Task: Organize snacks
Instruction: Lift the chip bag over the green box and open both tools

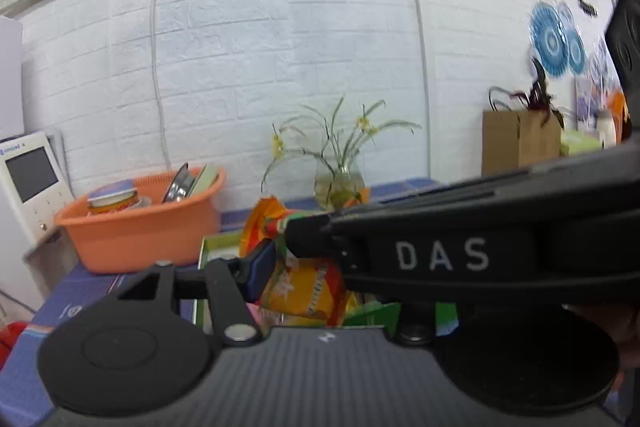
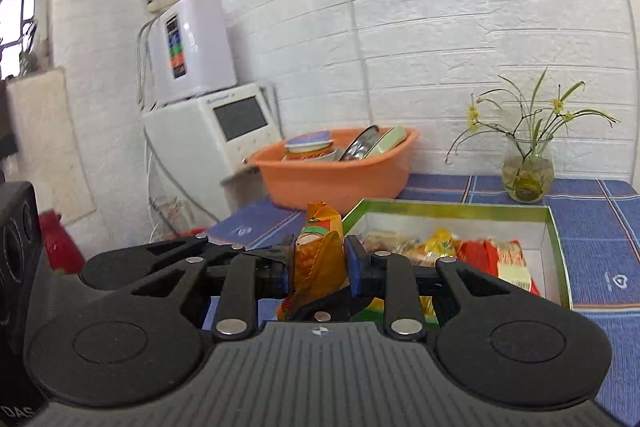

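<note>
An orange snack packet (image 2: pixel 318 259) is held in the air above the near edge of a green-rimmed box (image 2: pixel 556 239) of snacks on the blue tabletop (image 2: pixel 600 227), pinched by the right tongs (image 2: pixel 319 263) and also by the left tongs (image 1: pixel 296 259). An orange basin (image 2: pixel 340 179) is seen behind.

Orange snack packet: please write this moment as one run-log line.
right claw: shut on orange crinkly plastic snack packet | left claw: also gripping it | green-rimmed cardboard box: holds other snacks

An orange basin (image 2: pixel 336 179) of dishes sits near a glass vase (image 2: pixel 527 174).
</note>
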Demonstrator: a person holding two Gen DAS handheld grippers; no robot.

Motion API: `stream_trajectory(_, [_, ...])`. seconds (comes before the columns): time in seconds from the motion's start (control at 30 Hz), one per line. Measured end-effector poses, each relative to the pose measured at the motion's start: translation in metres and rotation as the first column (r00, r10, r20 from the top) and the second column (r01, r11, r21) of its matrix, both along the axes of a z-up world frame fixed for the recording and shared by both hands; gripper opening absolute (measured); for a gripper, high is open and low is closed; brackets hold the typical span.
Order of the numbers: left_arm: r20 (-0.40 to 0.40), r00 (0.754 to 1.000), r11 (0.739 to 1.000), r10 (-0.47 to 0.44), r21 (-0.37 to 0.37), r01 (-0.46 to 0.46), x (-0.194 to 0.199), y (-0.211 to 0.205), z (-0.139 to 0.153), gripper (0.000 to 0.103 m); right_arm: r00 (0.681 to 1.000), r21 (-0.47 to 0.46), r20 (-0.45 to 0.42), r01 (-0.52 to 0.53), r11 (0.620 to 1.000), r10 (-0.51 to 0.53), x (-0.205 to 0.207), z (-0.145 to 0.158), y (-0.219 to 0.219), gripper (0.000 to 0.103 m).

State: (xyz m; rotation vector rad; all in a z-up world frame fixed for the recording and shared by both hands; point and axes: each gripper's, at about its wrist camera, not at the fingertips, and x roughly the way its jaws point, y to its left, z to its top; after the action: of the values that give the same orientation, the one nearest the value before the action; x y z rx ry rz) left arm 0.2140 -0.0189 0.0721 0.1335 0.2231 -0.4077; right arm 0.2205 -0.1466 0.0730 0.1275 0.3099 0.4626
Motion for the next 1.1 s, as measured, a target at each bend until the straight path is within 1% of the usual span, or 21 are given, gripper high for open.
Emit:
stream_trajectory(0.07, [-0.034,0.999,0.999,0.006,-0.049,-0.008,0.026,-0.002,-0.001,0.047,1.0,-0.005,0.006,0.03,1.0,-0.03,0.017,-0.001,-0.003,0.045])
stream_trajectory(0.1, [-0.055,0.998,0.998,0.016,-0.065,-0.02,0.037,-0.004,-0.003,0.051,0.999,-0.009,0.002,0.044,0.999,-0.044,0.025,-0.004,-0.004,0.045])
stream_trajectory(0.2, [-0.115,0.993,0.995,0.024,-0.092,-0.035,0.068,-0.011,-0.012,0.052,0.996,-0.025,-0.02,0.081,0.996,-0.082,0.047,-0.014,-0.006,0.043])
stream_trajectory(0.27, [-0.137,0.99,0.996,0.024,-0.086,-0.036,0.085,-0.018,-0.018,0.052,0.994,-0.04,-0.021,0.11,0.993,-0.111,0.057,-0.022,-0.007,0.042])
stream_trajectory(0.3, [-0.149,0.988,0.996,0.03,-0.083,-0.043,0.092,-0.021,-0.021,0.054,0.992,-0.043,-0.024,0.121,0.992,-0.122,0.062,-0.026,-0.008,0.042])
stream_trajectory(0.37, [-0.172,0.985,0.995,0.029,-0.087,-0.044,0.105,-0.024,-0.026,0.056,0.99,-0.031,-0.032,0.139,0.99,-0.14,0.07,-0.031,-0.012,0.041])
stream_trajectory(0.47, [-0.177,0.983,0.994,0.042,-0.089,-0.058,0.115,-0.026,-0.032,0.057,0.989,-0.024,-0.031,0.144,0.989,-0.145,0.079,-0.037,-0.015,0.041])
stream_trajectory(0.53, [-0.183,0.982,0.996,0.047,-0.063,-0.059,0.121,-0.028,-0.035,0.057,0.989,-0.013,-0.039,0.141,0.99,-0.141,0.083,-0.041,-0.016,0.041])
stream_trajectory(0.6, [-0.185,0.981,0.997,0.06,-0.044,-0.069,0.123,-0.028,-0.036,0.059,0.988,0.017,-0.037,0.152,0.988,-0.151,0.084,-0.045,-0.017,0.055])
stream_trajectory(0.63, [-0.186,0.98,0.996,0.065,-0.046,-0.075,0.123,-0.027,-0.037,0.06,0.985,0.024,-0.026,0.172,0.985,-0.171,0.083,-0.045,-0.017,0.081])
stream_trajectory(0.67, [-0.187,0.98,0.996,0.068,-0.048,-0.078,0.124,-0.026,-0.036,0.062,0.982,0.022,-0.015,0.187,0.982,-0.187,0.08,-0.044,-0.016,0.103])
stream_trajectory(0.7, [-0.185,0.98,0.996,0.071,-0.049,-0.081,0.123,-0.025,-0.036,0.064,0.979,0.014,0.003,0.205,0.979,-0.205,0.078,-0.042,-0.015,0.103])
stream_trajectory(0.77, [-0.169,0.982,0.995,0.082,-0.045,-0.091,0.121,-0.024,-0.033,0.065,0.969,-0.015,0.046,0.244,0.97,-0.243,0.072,-0.037,-0.012,0.103])
stream_trajectory(0.83, [-0.16,0.983,0.994,0.094,-0.043,-0.102,0.119,-0.023,-0.031,0.072,0.961,-0.046,0.078,0.27,0.962,-0.266,0.067,-0.032,-0.011,0.103])
stream_trajectory(0.87, [-0.153,0.983,0.993,0.1,-0.042,-0.107,0.117,-0.023,-0.03,0.081,0.955,-0.054,0.091,0.288,0.956,-0.282,0.064,-0.031,-0.011,0.103])
stream_trajectory(0.93, [-0.125,0.985,0.992,0.118,-0.024,-0.122,0.112,-0.023,-0.029,0.089,0.94,-0.063,0.109,0.33,0.942,-0.323,0.058,-0.028,-0.012,0.103])
stream_trajectory(0.97, [-0.11,0.985,0.991,0.131,-0.008,-0.132,0.109,-0.024,-0.027,0.099,0.932,-0.065,0.117,0.352,0.934,-0.343,0.055,-0.027,-0.013,0.103])
stream_trajectory(1.0, [-0.091,0.986,0.99,0.143,0.0,-0.143,0.105,-0.023,-0.026,0.103,0.921,-0.066,0.119,0.38,0.923,-0.37,0.052,-0.027,-0.015,0.103])
stream_trajectory(1.03, [-0.067,0.986,0.989,0.151,0.003,-0.151,0.099,-0.022,-0.025,0.103,0.911,-0.064,0.118,0.403,0.913,-0.394,0.048,-0.026,-0.016,0.103])
stream_trajectory(1.1, [-0.06,0.985,0.987,0.164,0.003,-0.164,0.09,-0.018,-0.022,0.103,0.892,-0.048,0.111,0.445,0.894,-0.438,0.039,-0.027,-0.022,0.103])
